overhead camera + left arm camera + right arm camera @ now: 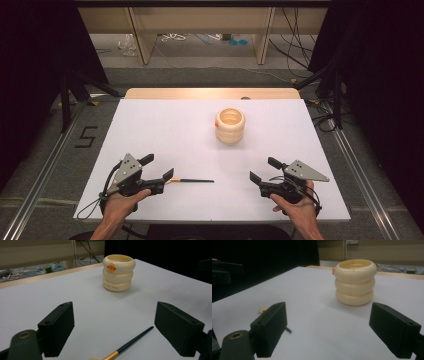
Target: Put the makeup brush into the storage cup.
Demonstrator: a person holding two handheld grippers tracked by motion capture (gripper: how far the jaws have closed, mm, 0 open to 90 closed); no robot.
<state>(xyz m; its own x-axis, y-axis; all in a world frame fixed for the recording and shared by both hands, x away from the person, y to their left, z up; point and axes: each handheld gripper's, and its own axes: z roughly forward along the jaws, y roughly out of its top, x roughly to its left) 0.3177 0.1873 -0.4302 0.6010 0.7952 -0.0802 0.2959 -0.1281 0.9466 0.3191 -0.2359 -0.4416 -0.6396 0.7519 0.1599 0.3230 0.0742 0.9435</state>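
Left gripper (161,168) low over the near left of the white table (165,130), jaws spread wide, holding nothing. Thin brush (192,180) flat on the table just beside its right-hand jaw: dark handle pointing toward the middle, gold ferrule and pale tip at the gripper end. In the left gripper view, brush (130,344) lying between the jaws, nearer the right one, not touching either as far as can be told.

Right gripper (262,170) near the right front edge, jaws likewise wide, nothing between them. Well apart from the brush.

Cream holder (230,126), three stacked rings with a small orange bump on the side, upright toward the far middle of the table, well apart from both grippers. Mouth open at the top. Inside as seen from above: pale, apparently empty; bottom not clearly visible. From the gripper views, holder (118,272) (355,282) seen side-on, interior hidden.

Risks, judged from this layout:
- Brush thin and flat on a smooth surface; likely to roll or skid away if a jaw comes down off-centre.
- Grip at the ferrule end likely to leave the long handle drooping or swinging on the lift.
- Jaw edge scraping the table on a low closing.
- Holder light-looking and tall; possible tipping or sliding if knocked by a brush end arriving at a slant.
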